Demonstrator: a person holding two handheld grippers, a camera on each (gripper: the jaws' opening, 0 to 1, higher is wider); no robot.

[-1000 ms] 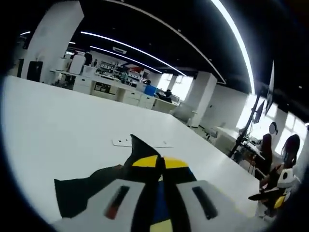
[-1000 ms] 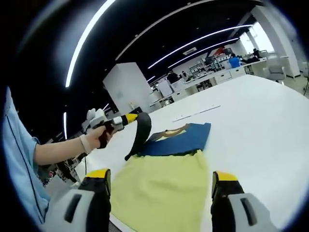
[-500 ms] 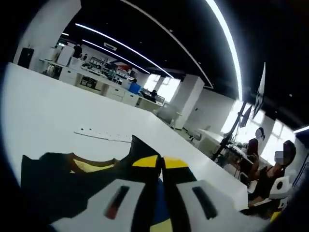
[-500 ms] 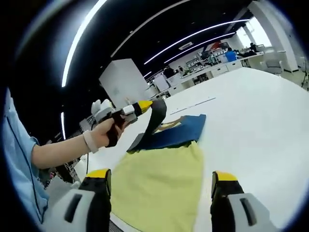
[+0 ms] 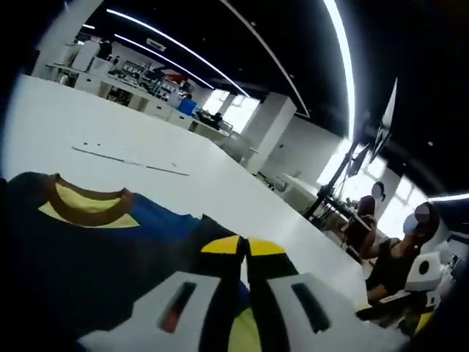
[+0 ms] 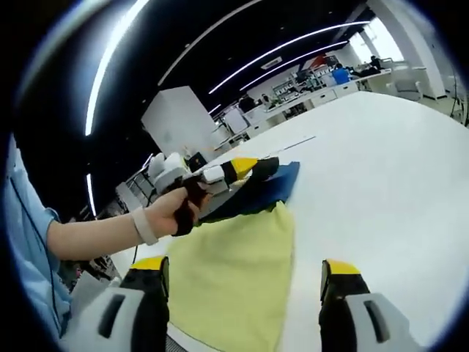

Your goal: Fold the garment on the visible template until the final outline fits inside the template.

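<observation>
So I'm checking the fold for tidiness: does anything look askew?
Nothing stands out. The left hand-held gripper pinches a flap of the navy garment beside its yellow part; the table is unmarked.

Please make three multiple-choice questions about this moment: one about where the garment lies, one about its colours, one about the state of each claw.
1. The garment lies on:
A. a white table
B. the floor
C. a chair

2. The garment's colours:
A. red and white
B. dark blue and yellow
C. all green

3. The claws:
A. both open
B. both shut on cloth
C. left claw shut on the garment, right claw open

Answers: 1 A, it is spread on the white tabletop. 2 B, a blue top part and a yellow lower part. 3 C, left tips meet on blue cloth, right tips stand wide apart.
</observation>
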